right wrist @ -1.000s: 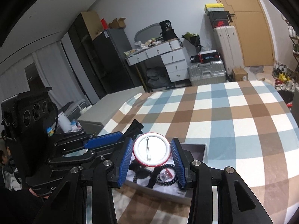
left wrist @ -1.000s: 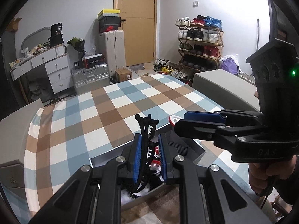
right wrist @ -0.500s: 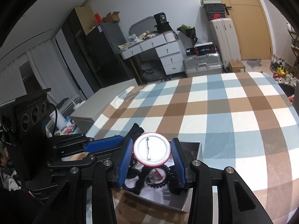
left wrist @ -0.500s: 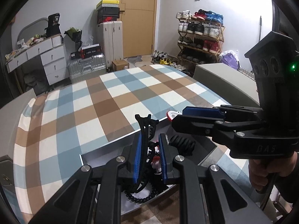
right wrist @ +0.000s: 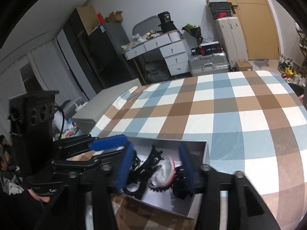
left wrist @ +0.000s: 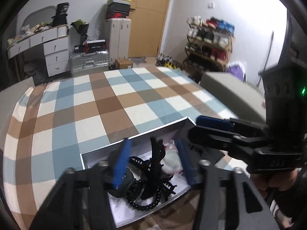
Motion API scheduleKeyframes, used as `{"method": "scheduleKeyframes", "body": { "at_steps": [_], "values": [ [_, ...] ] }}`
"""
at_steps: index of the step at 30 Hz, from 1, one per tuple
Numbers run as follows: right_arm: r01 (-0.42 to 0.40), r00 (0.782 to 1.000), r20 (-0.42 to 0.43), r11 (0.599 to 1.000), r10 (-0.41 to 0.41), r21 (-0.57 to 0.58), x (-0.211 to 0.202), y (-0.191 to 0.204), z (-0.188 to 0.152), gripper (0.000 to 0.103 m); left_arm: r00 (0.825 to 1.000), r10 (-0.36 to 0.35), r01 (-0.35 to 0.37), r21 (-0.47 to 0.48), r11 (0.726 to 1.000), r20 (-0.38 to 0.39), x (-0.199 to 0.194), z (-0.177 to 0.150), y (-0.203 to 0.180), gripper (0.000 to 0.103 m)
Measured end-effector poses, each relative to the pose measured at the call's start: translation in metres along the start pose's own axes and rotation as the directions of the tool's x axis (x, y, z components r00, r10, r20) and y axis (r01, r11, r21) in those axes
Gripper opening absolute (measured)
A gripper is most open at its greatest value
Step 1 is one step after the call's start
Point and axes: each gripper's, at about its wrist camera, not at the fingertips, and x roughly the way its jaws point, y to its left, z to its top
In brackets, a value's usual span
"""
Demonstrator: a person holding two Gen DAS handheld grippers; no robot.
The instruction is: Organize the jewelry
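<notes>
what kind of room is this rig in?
Looks like a lived-in home room, probably a bedroom or entry area: a loaded shoe rack, suitcases beside a drawer desk, and a checked-cloth table holding the jewelry box.

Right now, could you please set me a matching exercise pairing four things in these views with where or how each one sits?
Things:
1. black plastic claw hair clip
2. round white badge with a red rim
3. string of black beads
4. silver hard-shell suitcase

Places:
a. lying flat near the front wall of the grey box
b. on the floor beside the white drawers
c. standing upright in the box, prongs up
d. blurred, in the box, just right of the clip

Pairs: 1-c, 2-d, 3-a, 4-b.
</notes>
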Motion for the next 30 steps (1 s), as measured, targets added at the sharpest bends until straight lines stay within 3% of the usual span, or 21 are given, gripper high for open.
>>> {"method": "scheduleKeyframes", "body": {
  "at_steps": [2, 7, 9, 11, 14, 18, 19, 23, 30],
  "values": [
    [0.012, 1.0, 0.017, 1.0, -0.012, 0.006, -0.005, -0.002, 0.0, 0.066, 0.999, 0.038, -0.037, -0.027, 0.999, 0.029, -0.006, 0.0, 0.004, 0.06],
    [0.06, 0.995, 0.08, 0.998, -0.06, -0.007, -0.023, 0.002, 0.001, 0.08, 0.984, 0.124, -0.11, -0.112, 0.988, 0.125, -0.026, -0.003, 0.013, 0.06],
    [0.08, 0.99, 0.119, 0.996, -0.076, -0.03, -0.032, 0.008, 0.001, 0.086, 0.966, 0.192, -0.164, -0.162, 0.973, 0.175, -0.036, -0.006, 0.016, 0.061],
    [0.098, 0.983, 0.164, 0.993, -0.087, -0.06, -0.042, 0.017, 0.002, 0.095, 0.946, 0.241, -0.199, -0.196, 0.96, 0.218, -0.046, -0.009, 0.016, 0.076],
    [0.098, 0.973, 0.22, 0.99, -0.074, -0.1, -0.055, 0.031, 0.002, 0.102, 0.907, 0.311, -0.252, -0.226, 0.941, 0.284, -0.059, -0.012, 0.014, 0.085],
    [0.067, 0.961, 0.275, 0.99, -0.032, -0.12, -0.072, 0.046, 0.003, 0.103, 0.874, 0.359, -0.287, -0.249, 0.925, 0.327, -0.073, -0.014, 0.008, 0.094],
    [0.068, 0.958, 0.287, 0.989, -0.028, -0.129, -0.075, 0.05, 0.003, 0.103, 0.864, 0.374, -0.297, -0.257, 0.919, 0.338, -0.077, -0.015, 0.005, 0.1],
    [0.092, 0.944, 0.33, 0.982, -0.034, -0.162, -0.088, 0.064, -0.001, 0.103, 0.832, 0.393, -0.314, -0.252, 0.915, 0.392, -0.088, -0.019, -0.002, 0.102],
    [0.117, 0.92, 0.389, 0.98, -0.046, -0.162, -0.108, 0.07, -0.008, 0.103, 0.784, 0.459, -0.397, -0.23, 0.889, 0.418, -0.098, -0.022, -0.019, 0.102]
  ]
}}
